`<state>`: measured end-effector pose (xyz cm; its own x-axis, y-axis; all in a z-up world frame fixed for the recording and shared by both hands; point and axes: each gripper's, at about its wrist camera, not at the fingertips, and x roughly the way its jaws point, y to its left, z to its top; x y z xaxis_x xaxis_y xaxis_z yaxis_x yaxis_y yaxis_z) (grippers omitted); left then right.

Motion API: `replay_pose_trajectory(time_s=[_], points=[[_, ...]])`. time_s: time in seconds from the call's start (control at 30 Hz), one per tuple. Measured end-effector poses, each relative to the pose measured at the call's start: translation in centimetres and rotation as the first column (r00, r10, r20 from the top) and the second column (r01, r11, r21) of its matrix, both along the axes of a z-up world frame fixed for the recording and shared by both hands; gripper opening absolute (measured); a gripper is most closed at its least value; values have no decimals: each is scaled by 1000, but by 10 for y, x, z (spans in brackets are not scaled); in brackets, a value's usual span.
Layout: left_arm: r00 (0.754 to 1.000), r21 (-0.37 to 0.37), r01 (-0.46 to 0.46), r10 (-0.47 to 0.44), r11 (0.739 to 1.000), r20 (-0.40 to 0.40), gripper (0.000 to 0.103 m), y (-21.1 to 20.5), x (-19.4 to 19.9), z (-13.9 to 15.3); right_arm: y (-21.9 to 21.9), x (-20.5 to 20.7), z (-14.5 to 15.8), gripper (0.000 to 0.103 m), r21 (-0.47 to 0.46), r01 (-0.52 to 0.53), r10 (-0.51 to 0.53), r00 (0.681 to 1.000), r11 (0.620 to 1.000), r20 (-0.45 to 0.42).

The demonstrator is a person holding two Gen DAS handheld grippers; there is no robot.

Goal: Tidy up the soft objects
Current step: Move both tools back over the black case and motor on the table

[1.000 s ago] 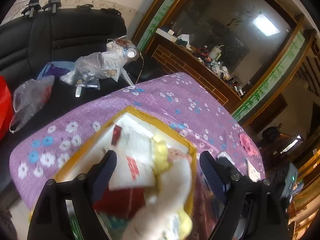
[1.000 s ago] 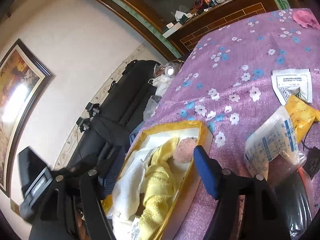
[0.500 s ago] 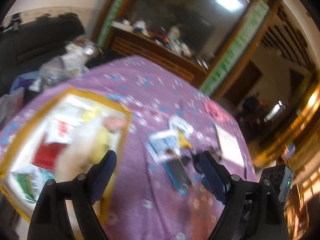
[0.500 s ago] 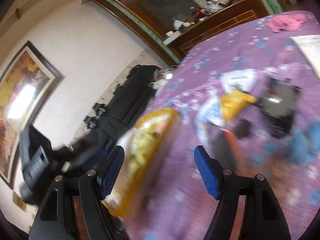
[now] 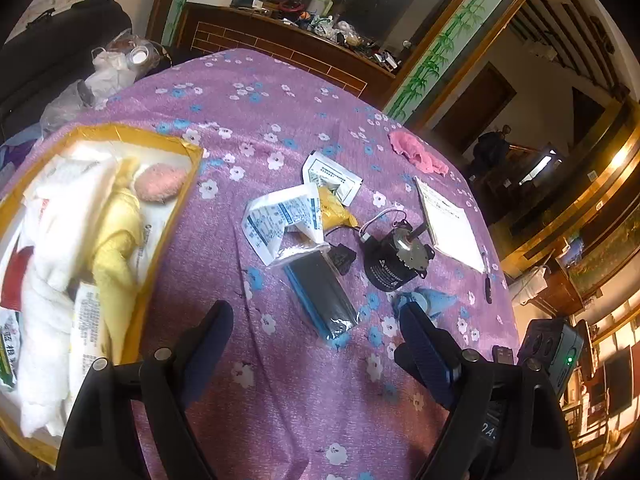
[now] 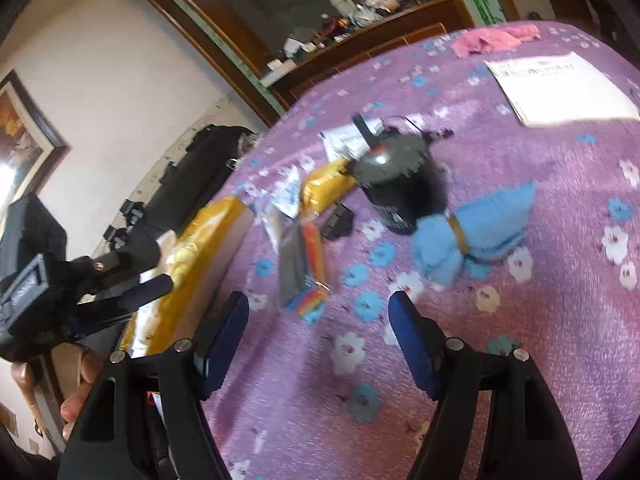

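Both claws hang over a surface (image 5: 256, 92) covered in purple flowered cloth. The left claw (image 5: 316, 344) stands wide apart with nothing between its blue pads, only bare cloth below. The right claw (image 6: 320, 336) is likewise spread wide and empty, above the cloth.

At the left of the surface sits a yellow-rimmed box (image 5: 132, 136) already holding soft things: a white towel (image 5: 64, 216), a yellow cloth (image 5: 116, 240) and a pink puff (image 5: 160, 186), with some printed packets tucked in beside them. Out on the cloth, well apart from the box, lies a blue cloth bundle (image 6: 480, 228) tied with a band (it touches a black motor (image 5: 390, 260) in the right wrist view). It lies just ahead of the right claw's right finger. A pink rag (image 5: 416, 154) lies near the far edge, beyond a white paper sheet (image 5: 452, 226). Near the middle are a white printed pouch (image 5: 280, 220), a yellow packet (image 5: 334, 212) and a dark flat pack with blue edges (image 5: 320, 292).
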<state>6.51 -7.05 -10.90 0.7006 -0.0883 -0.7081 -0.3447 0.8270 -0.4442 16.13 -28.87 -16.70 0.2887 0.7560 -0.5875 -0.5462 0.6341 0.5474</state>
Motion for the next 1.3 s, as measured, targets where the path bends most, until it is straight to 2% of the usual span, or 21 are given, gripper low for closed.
replay_pose_trajectory(time_s=[0.17,0.57,0.87,1.0,1.07,1.13,1.2,1.23,1.27,1.3], points=[[1000,-8,0,0,1000,-8,88,0,5,-5,2,0,-2,72,-19,10,-10,1000,1000,3],[999,-52,1,-3,999,-41,88,-2,13,-20,-11,9,-7,72,31,63,-61,997,998,-51],[996,-62,17,-22,998,-84,88,-6,37,-33,-13,13,-8,72,34,75,-73,995,997,-63],[989,-80,45,-55,996,-136,88,-13,59,-44,-25,14,-5,72,45,152,-151,988,987,-41],[990,-78,61,-71,995,-126,88,-20,70,-49,-36,15,-3,72,83,196,-193,980,977,-47],[991,-48,64,-69,997,-118,88,-26,80,-57,-46,16,-1,72,110,244,-241,970,963,-44],[984,17,75,-72,997,-165,86,-34,90,-68,-52,16,6,72,109,278,-277,961,955,-21],[986,65,79,-68,995,-150,82,-38,90,-67,-53,16,11,72,86,286,-287,958,954,1],[984,118,82,-62,990,-166,77,-42,90,-68,-50,18,16,72,21,299,-300,954,954,28],[985,152,73,-47,986,-167,65,-43,88,-68,-47,22,20,72,-33,312,-311,950,949,44]])
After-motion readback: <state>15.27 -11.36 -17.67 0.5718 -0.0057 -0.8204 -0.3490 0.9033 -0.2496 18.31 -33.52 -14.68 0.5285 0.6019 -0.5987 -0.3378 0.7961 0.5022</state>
